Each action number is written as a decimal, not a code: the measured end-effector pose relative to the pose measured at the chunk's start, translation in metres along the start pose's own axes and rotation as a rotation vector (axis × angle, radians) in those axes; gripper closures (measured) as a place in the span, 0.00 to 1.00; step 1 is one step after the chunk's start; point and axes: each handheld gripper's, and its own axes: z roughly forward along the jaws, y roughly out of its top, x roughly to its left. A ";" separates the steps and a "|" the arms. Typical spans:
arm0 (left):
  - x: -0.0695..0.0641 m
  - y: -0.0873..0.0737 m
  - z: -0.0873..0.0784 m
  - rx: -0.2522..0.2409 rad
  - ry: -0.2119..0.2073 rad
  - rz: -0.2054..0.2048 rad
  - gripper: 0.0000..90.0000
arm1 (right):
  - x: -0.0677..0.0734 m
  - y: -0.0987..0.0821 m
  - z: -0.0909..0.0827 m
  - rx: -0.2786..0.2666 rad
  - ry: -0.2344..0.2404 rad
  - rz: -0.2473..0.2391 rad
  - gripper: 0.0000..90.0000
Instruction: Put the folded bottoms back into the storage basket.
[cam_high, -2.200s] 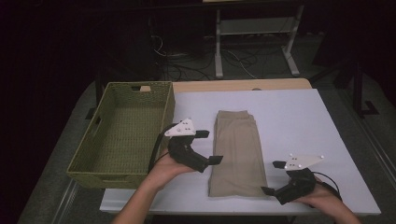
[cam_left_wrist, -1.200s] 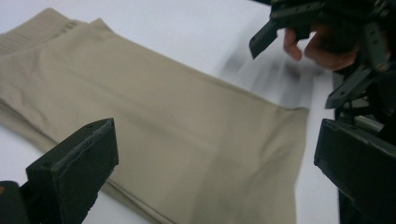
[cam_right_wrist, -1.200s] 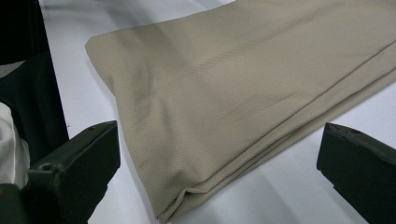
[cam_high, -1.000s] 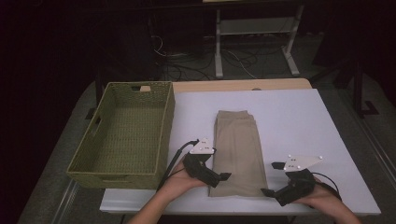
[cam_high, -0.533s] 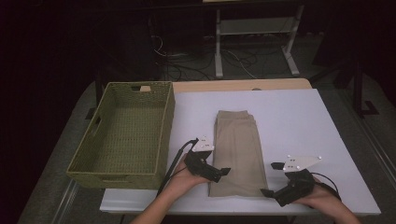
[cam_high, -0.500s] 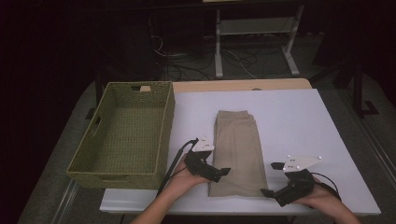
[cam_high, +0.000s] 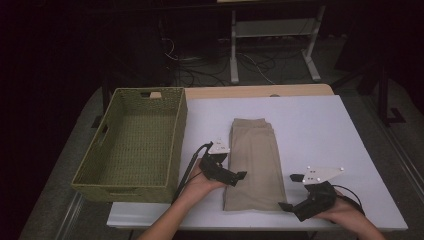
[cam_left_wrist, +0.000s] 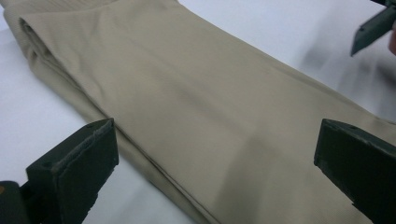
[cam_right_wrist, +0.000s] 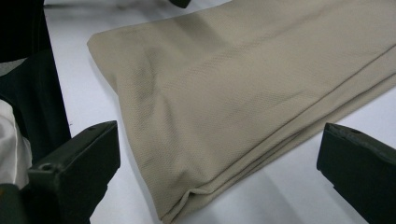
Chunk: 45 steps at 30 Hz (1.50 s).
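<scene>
White table (cam_high: 320, 125) in a dark room, metal stand (cam_high: 272, 37) behind. Folded beige trousers (cam_high: 255, 162) at centre, long axis 12 to 6. Wicker basket (cam_high: 132, 145) at 9, bare tabletop toward 3. Left gripper (cam_high: 235, 177) at the cloth's left edge, jaws apart; right gripper (cam_high: 290, 192) beside the near corner at 5, jaws apart.

— What do we see behind the white table (cam_high: 310, 120)?
— We see a dark room, a pale metal stand (cam_high: 272, 30) on a grey floor (cam_high: 350, 75), and loose cables (cam_high: 200, 60) beside it.
</scene>
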 end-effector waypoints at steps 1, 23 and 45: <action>0.002 0.001 0.001 -0.002 0.002 -0.003 0.00 | 0.000 0.000 0.000 -0.003 0.000 0.001 0.00; 0.036 0.019 0.014 -0.039 0.040 -0.055 0.08 | -0.001 0.000 -0.001 -0.010 -0.001 0.007 0.00; 0.079 0.042 0.036 -0.039 0.106 -0.074 0.18 | -0.001 -0.001 -0.002 -0.012 -0.002 0.013 0.00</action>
